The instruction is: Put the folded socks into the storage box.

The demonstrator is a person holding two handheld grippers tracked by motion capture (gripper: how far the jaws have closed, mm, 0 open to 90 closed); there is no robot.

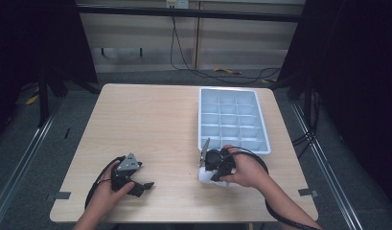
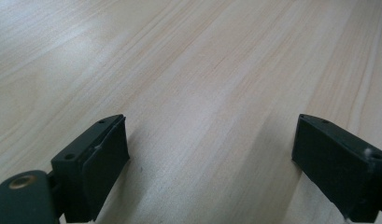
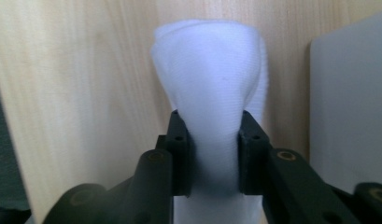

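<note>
We have the right tool (image 3: 212,135) pinched on the soft white folded cloth (image 3: 212,70), low on the pale wooden tabletop (image 1: 155,124) just beside the light blue plastic compartment tray (image 1: 232,120). Our left tool (image 2: 212,154) rests wide and empty. Next, probably a clean lift toward the tray.

The high view looked forward and down from above the person's side, taking in the whole table (image 1: 155,124) from well off. The left gripper view sat low and close over bare wood, facing along the tabletop. The right gripper view looked almost straight down at the table from very near, sharing the white cloth (image 3: 212,93) and the tray (image 3: 347,93) edge with the high view.
</note>
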